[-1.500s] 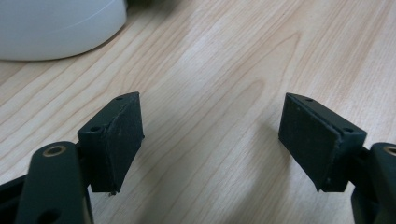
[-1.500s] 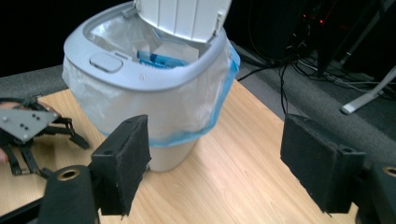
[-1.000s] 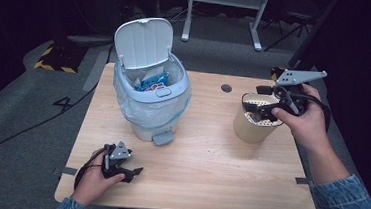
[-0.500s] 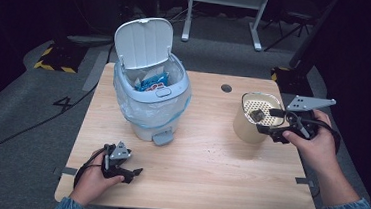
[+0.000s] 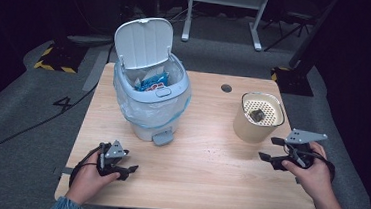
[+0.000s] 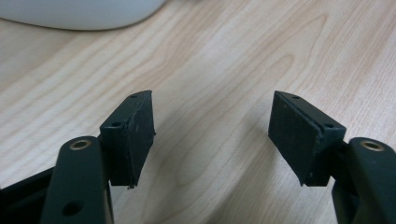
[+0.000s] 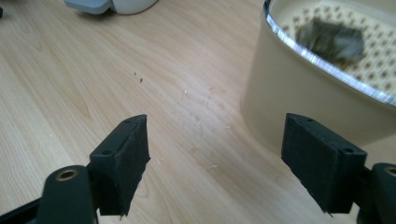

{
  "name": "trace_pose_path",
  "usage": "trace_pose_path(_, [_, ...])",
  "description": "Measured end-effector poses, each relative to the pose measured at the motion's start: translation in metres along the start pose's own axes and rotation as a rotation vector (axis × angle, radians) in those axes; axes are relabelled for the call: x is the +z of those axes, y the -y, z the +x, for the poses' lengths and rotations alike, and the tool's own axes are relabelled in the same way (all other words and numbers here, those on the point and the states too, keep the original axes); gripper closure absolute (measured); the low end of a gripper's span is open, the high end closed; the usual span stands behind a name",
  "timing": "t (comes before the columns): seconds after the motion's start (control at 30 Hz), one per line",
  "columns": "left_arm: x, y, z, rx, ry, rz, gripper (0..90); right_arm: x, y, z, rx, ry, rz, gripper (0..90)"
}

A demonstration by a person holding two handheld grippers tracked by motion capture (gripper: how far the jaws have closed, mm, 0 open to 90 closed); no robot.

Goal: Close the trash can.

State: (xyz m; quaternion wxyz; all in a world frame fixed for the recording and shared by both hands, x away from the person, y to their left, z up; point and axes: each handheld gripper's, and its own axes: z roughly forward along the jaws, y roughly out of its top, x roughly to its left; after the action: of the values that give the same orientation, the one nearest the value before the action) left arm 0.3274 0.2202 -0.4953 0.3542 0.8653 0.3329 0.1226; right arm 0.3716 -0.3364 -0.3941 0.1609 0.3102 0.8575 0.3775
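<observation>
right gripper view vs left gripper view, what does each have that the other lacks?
Right gripper view has the beige canister with its perforated insert and a dark lump lying on it, plus the bin's pedal at the top edge and small crumbs on the wood. Left gripper view has a curved pale edge at the top, probably the bin's base. Both share the wooden table and open, empty tongs: right tongs, left tongs.

Pale wood, white bin, cream canister, black grippers

The table [image 5: 203,171] is light woodgrain. At far left, the white bin [image 5: 151,104] has a clear liner and blue wrappers [image 5: 151,82] inside. On the right, the cream canister [image 5: 252,125] has a perforated, chrome-rimmed top bearing a dark lump [image 5: 257,115]. Both grippers' jaws are black.
</observation>
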Motion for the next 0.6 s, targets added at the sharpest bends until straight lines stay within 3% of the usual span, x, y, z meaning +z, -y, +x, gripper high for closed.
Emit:
trace_pose_path(0.07, [-0.004, -0.002, 0.001, -0.012, 0.018, -0.02, 33.6, 0.006, 0.013, -0.001, 0.019, -0.018, -0.01, 24.2])
trace_pose_path(0.37, [-0.024, -0.016, -0.005, 0.007, 0.07, -0.09, 35.8, 0.034, 0.055, -0.004, 0.03, -0.043, -0.008, 24.2])
trace_pose_path(0.5, [-0.03, -0.024, -0.008, 0.016, 0.056, -0.104, 35.8, 0.041, 0.07, -0.006, 0.056, -0.03, -0.011, 24.3])
trace_pose_path(0.6, [-0.034, -0.03, -0.008, 0.0, 0.06, -0.124, 35.8, 0.047, 0.082, -0.007, 0.072, -0.016, 0.015, 24.2])
